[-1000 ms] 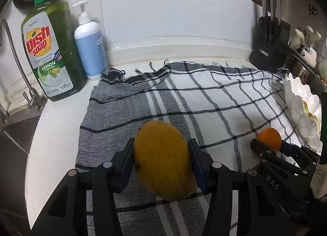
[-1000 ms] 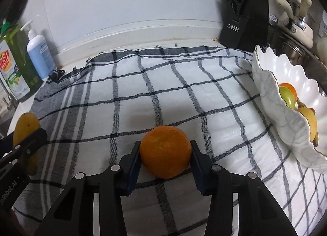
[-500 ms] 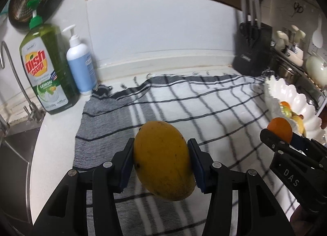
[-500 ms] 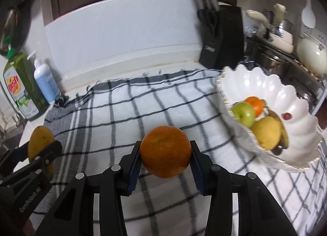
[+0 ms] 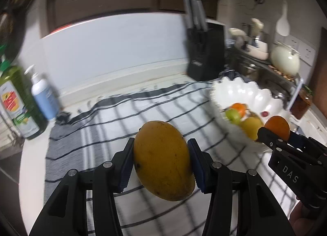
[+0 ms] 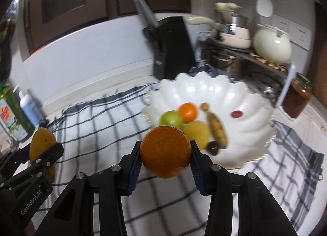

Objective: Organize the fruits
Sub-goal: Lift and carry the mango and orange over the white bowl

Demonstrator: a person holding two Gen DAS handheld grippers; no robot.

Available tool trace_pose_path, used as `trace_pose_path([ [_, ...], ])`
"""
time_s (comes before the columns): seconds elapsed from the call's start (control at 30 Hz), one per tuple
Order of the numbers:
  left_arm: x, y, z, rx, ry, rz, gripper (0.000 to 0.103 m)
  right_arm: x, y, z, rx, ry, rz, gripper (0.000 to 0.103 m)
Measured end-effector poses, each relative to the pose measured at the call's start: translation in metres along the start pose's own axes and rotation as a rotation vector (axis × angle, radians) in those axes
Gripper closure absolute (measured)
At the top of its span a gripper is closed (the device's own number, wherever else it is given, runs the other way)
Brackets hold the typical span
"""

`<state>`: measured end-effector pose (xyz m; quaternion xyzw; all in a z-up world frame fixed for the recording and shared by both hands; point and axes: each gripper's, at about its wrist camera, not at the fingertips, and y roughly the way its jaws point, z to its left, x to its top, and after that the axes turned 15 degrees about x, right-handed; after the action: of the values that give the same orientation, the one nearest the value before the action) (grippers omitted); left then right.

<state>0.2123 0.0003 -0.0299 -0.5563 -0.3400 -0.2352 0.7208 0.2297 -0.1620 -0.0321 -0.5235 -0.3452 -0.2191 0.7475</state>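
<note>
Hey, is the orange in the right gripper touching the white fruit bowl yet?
Cannot tell. In the right wrist view the orange, pinched between the right gripper fingers, overlaps the white bowl's near rim; the left wrist view shows no clear gap either.

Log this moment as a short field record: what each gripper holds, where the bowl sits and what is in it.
left gripper: shut on mango, held above checked cloth
right gripper: shut on orange, near the bowl's front rim
bowl: white, scalloped, on the cloth, right side
bowl contents: green apple, small orange fruit, yellow fruit, banana, small red fruit
blur: both views smeared
</note>
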Motion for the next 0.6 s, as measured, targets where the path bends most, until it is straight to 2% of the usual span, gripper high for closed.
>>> trace_pose_path([
  [0.3, 0.023, -0.011, -0.065, -0.085, 0.057, -0.039, 0.053, 0.016, -0.03, -0.06, -0.084, 0.043, -0.049, 0.058],
  [0.6, 0.045, -0.001, -0.114, -0.125, 0.103, -0.056, 0.053, 0.027, -0.03, -0.106, -0.121, 0.09, -0.065, 0.058],
])
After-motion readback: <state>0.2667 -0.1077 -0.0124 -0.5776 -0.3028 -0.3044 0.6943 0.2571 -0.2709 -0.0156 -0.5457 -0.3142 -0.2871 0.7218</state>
